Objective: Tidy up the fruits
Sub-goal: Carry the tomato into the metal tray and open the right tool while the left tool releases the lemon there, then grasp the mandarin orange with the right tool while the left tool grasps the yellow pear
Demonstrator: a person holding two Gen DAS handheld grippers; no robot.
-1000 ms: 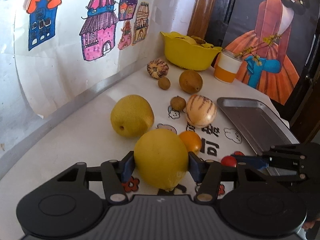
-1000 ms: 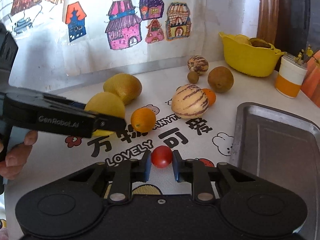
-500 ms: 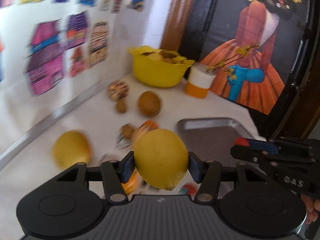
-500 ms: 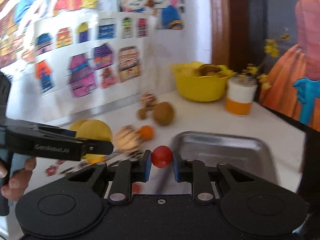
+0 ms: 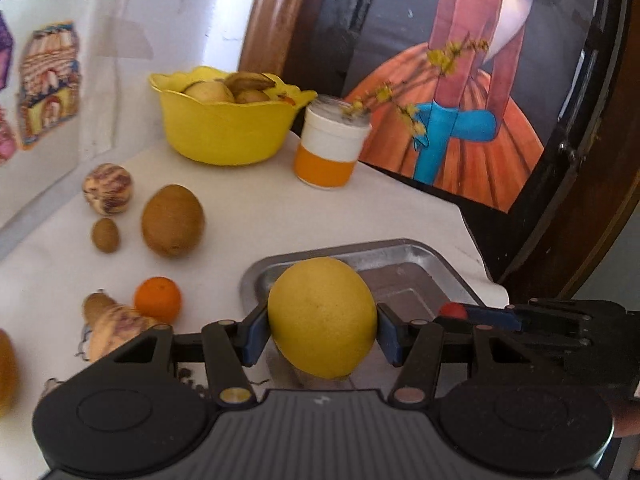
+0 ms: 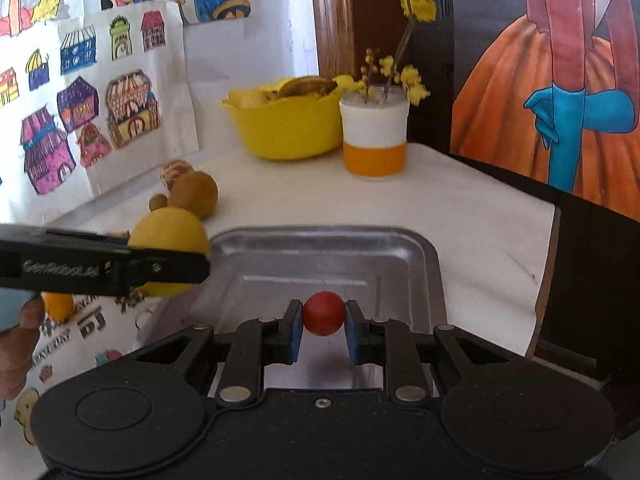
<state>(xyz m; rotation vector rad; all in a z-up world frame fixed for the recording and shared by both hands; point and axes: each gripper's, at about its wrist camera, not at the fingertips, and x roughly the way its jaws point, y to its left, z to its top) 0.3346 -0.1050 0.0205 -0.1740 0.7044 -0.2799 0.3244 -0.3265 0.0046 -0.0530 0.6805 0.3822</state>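
The left tongs (image 5: 322, 334) are clamped on a large yellow citrus (image 5: 322, 316), which hangs over the near left corner of the metal tray (image 5: 404, 252). The right tongs (image 6: 322, 330) are clamped on a small red tomato (image 6: 323, 313), held above the tray's near edge. In the right wrist view the left tongs and their fruit sit at about 9 o'clock from the tomato, just beside the tray's left rim.

On the white tabletop (image 5: 260, 216), at 10 o'clock from the tray, lie a brown kiwi-like fruit (image 5: 173, 220), a small brown fruit (image 5: 105, 234) and a striped round fruit (image 5: 107, 194). A small orange (image 5: 157, 299) rests at 9 o'clock, touching what seems to be a striped melon (image 5: 116, 328), though blur makes that uncertain. Toward 12 o'clock stand a yellow bowl (image 5: 224, 132) holding fruit and a white and orange cup (image 5: 330, 148) with yellow-flowered twigs.
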